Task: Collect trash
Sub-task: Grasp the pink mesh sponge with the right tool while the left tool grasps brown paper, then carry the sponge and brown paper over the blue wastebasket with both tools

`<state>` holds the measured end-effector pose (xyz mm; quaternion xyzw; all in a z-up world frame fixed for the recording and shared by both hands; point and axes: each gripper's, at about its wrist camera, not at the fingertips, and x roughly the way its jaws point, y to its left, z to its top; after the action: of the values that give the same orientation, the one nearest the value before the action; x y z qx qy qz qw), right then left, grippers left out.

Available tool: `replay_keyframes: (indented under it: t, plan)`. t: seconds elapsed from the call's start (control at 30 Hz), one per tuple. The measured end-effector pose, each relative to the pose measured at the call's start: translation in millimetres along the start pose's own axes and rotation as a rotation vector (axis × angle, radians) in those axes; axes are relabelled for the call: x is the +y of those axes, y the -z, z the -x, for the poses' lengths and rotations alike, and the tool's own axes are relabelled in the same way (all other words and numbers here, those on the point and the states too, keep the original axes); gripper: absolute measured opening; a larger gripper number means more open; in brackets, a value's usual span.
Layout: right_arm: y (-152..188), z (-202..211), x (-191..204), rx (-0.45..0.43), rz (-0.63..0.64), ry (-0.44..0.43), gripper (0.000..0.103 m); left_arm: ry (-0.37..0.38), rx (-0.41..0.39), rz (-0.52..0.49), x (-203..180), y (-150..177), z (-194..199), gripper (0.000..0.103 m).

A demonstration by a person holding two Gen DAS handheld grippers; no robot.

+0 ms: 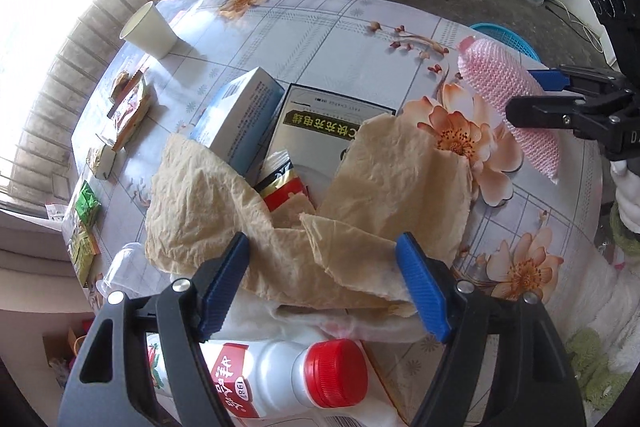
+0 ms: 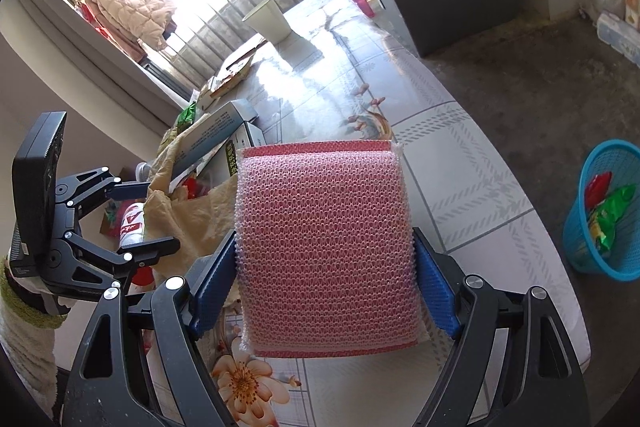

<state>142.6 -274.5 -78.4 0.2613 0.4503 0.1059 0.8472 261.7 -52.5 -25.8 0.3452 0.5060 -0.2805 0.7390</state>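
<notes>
My left gripper (image 1: 322, 287) points steeply down over the trash pile, fingers spread with nothing clamped; a fold of the crumpled brown paper (image 1: 224, 203) lies between the blue pads (image 1: 222, 283) but I see no pad pressing on it. The paper is the near target: it sits directly ahead of and under the left fingertips, draped across the pile with its long run going left to right across the gap, so the pads already straddle it crosswise. It's thin, wrinkled and floppy, so I expect it to bunch up rather than lift flat. Just below the fingers lies a white plastic bottle (image 1: 276, 383) with a red ribbed cap, on its side, long axis left to right, touching white tissue. Beyond the paper: a blue-and-white carton (image 1: 240, 115) leaning on a flat black-and-white printed box (image 1: 320, 111), and a glossy red-and-gold wrapper (image 1: 284, 187) between them. My right gripper (image 2: 324, 287) is clamped on a pink mesh scouring pad (image 2: 324, 243) in clear wrap, rectangular, springy, knobbly weave, long axis running away from the fingers, held above the surface (image 2: 460, 187), a glossy floral oilcloth. The blue plastic basket (image 2: 600, 219) stands on the floor to the right of the surface, well apart, with foil wrappers already in it; the right hand is the nearer one to it, so the pad should go there first.
</notes>
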Motion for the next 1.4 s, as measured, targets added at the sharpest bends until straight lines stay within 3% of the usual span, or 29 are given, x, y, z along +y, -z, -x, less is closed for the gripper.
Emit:
replay_keyframes:
  t: [0.17, 0.53, 0.7, 1.17, 1.4]
  plan:
    - [0.3, 1.4, -1.3, 0.005, 0.001, -0.001, 0.078, -0.01, 0.011, 0.004, -0.4, 0.1, 0.7, 0.07]
    - [3.4, 4.3, 3.6, 0.017, 0.007, 0.01, 0.078, -0.024, 0.003, -0.007, -3.6, 5.2, 5.4, 0.024]
    - [1.7, 8.1, 7.5, 0.006, 0.012, 0.013, 0.078, -0.038, -0.036, -0.014, -6.9, 7.9, 15.5, 0.013]
    - [2.0, 32.3, 14.7, -0.054, 0.011, -0.017, 0.078, -0.103, -0.254, 0.055, -9.0, 13.5, 95.8, 0.007]
    - [1.8, 58.8, 14.2, -0.123, 0.003, -0.041, 0.077, -0.055, -0.373, 0.154, -8.9, 11.3, 144.9, 0.007]
